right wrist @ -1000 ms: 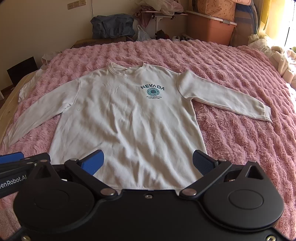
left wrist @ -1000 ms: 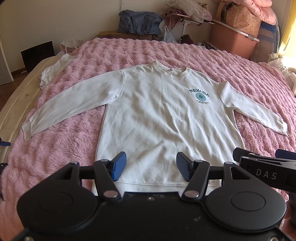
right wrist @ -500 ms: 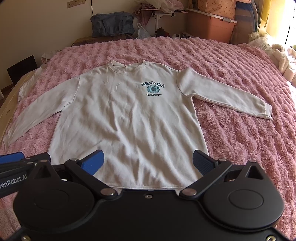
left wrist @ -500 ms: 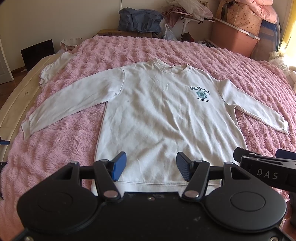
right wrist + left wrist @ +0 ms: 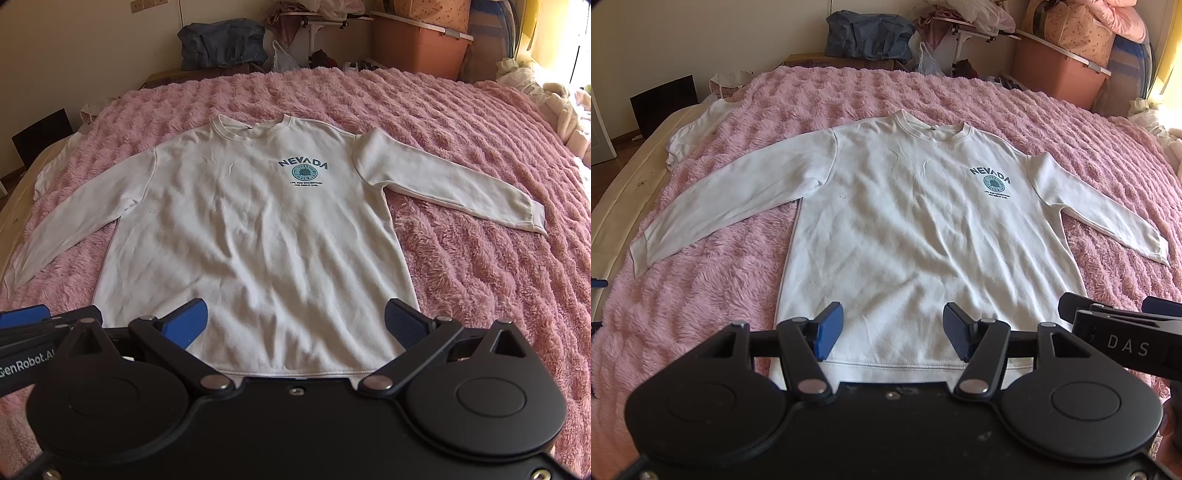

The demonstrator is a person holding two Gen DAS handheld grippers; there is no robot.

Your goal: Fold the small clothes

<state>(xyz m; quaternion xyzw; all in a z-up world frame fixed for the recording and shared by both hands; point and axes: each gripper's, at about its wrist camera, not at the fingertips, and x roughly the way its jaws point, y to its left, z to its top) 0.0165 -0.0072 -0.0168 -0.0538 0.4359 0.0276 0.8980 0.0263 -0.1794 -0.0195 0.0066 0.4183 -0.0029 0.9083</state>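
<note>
Flat on pink blanket (image 5: 849,96): white sweatshirt (image 5: 916,236); left gripper (image 5: 892,328), right gripper (image 5: 295,323) both apart.

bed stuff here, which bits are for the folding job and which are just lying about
For the job:
white long-sleeved NEVADA sweatshirt, spread flat
open left gripper
open right gripper

Lying about:
white garment at the bed edge
dark blue bag
salmon plastic storage box
</note>
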